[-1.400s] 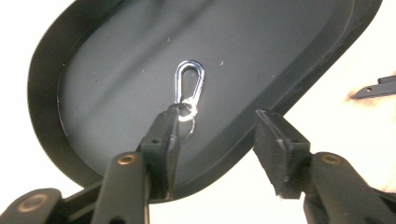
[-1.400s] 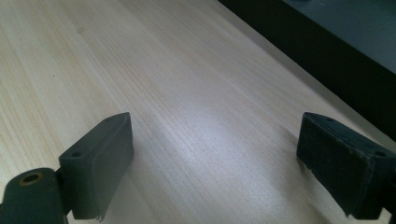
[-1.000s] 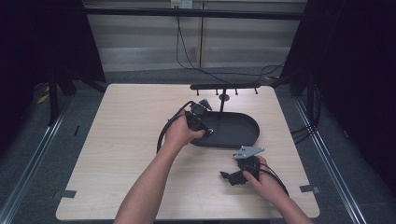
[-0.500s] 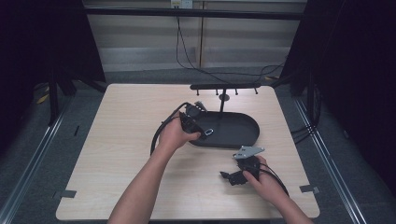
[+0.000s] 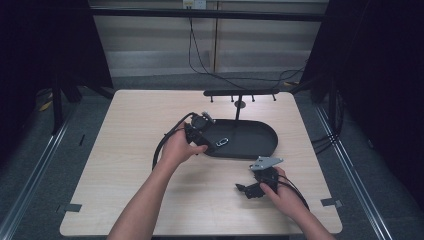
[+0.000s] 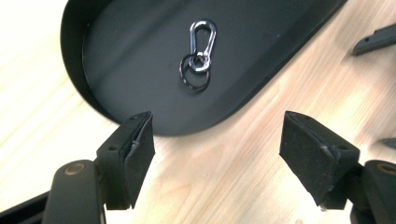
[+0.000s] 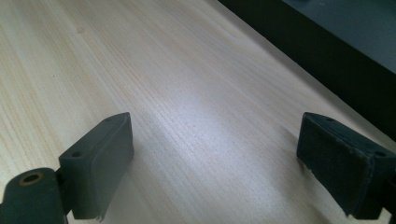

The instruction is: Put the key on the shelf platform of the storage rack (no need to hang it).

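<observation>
Left gripper (image 6: 217, 154): jaws wide apart, they have just been opening, nothing between the pads. It sits at the left end of the tray (image 5: 260, 145), pointing into it; in the high view it shows at (image 5: 200, 126).

Right gripper (image 7: 219, 172): jaws wide too, nothing between them, bare wood under them. It sits near the front right part of the table (image 5: 130, 150), well apart from the tray; in the high view it shows at (image 5: 250, 190).

Count: two grippers, one tray, one carabiner with one ring on it, one rack.

Carabiner (image 6: 202, 37): small, shiny silver, pear-shaped clip, with a dark metal split ring (image 6: 194, 77) hooked through its narrow end. It lies flat on the tray floor near the tray's left end, just beyond the left gripper's pads, touching neither. In the high view it's the bright speck at (image 5: 222, 142).

Tray: black, long oval, low rim, matte inside, lying right of the table's middle.

Rack (image 5: 240, 93): black bar on a post at the back edge of the table, just behind the tray; small pegs hang under the bar, too small to count surely.

No readable writing or labels anywhere.
</observation>
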Available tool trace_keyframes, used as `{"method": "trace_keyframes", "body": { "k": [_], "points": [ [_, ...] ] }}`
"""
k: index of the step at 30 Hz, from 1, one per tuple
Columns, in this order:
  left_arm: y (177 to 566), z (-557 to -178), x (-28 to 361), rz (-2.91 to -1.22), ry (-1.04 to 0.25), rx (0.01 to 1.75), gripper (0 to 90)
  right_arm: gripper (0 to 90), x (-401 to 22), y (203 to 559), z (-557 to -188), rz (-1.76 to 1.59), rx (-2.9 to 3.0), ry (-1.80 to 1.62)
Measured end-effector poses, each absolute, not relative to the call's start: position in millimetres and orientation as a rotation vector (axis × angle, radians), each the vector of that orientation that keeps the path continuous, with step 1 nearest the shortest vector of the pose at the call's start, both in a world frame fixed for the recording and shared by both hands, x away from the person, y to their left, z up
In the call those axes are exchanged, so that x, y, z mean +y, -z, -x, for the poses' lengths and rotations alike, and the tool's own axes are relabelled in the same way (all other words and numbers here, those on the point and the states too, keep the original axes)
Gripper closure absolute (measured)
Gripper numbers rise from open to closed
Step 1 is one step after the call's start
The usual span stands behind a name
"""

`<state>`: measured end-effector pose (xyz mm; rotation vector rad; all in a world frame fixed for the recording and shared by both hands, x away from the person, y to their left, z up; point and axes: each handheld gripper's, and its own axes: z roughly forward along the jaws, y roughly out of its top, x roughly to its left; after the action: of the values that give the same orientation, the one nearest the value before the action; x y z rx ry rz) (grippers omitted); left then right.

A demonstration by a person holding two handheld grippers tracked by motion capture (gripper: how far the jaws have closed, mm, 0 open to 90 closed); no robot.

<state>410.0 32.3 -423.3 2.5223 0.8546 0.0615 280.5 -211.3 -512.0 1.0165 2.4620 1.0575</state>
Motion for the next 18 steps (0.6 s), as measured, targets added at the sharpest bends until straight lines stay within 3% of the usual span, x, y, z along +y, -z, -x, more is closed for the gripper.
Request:
{"method": "trace_keyframes", "body": {
  "k": [18],
  "points": [
    [435.9,-399.9,62.4,-2.502,-0.056,0.897,26.3,10.6,-211.3,512.0,-280.5,-1.018,2.461,-1.058]
  ]
}}
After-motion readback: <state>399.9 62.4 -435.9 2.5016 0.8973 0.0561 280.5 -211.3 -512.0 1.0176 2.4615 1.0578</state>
